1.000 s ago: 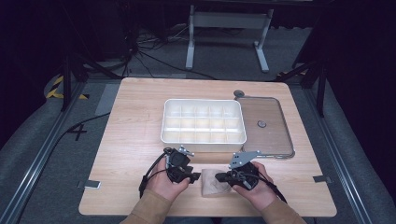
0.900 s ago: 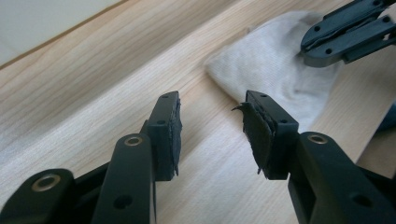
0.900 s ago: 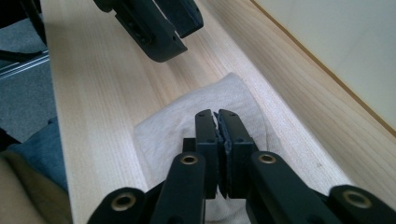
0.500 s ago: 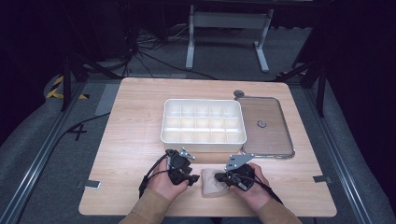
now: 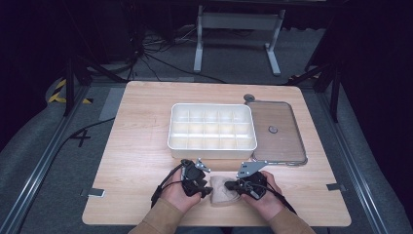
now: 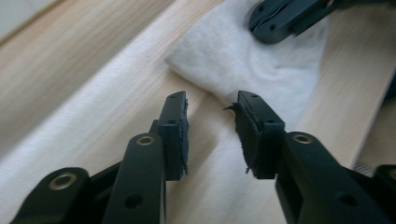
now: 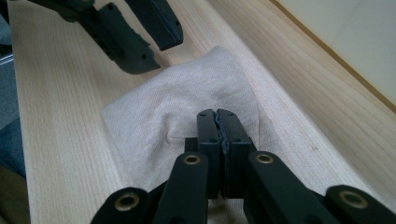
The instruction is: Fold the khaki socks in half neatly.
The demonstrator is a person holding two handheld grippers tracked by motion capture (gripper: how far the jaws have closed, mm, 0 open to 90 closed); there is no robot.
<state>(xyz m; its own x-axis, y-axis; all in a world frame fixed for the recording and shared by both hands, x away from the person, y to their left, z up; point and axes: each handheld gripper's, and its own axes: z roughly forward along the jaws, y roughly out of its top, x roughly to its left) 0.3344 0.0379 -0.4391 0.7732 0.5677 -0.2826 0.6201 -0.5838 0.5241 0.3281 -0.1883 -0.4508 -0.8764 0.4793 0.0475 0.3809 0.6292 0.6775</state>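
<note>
A small white cloth point(image 5: 222, 193) lies flat on the wooden table point(image 5: 141, 146) near its front edge, between the two hands. My right gripper point(image 5: 229, 185) rests on the cloth's right part with its jaws pressed together, pinching a small pucker of the fabric point(image 7: 177, 133). In its own view the right gripper point(image 7: 217, 114) sits over the middle of the cloth point(image 7: 187, 100). My left gripper point(image 5: 206, 188) is at the cloth's left edge. In its own view the left gripper point(image 6: 210, 105) stands open just short of the cloth point(image 6: 243, 60), with bare wood between the jaws.
A white compartment tray point(image 5: 212, 144) stands behind the hands at mid-table. Its clear lid point(image 5: 287, 141) lies flat to the right. A small round grey piece point(image 5: 249, 97) sits by the lid's far corner. Bare wood stretches to the left and right of the hands.
The left gripper has edged a little to the right, closer to the cloth. The right gripper and the cloth stay where they were.
</note>
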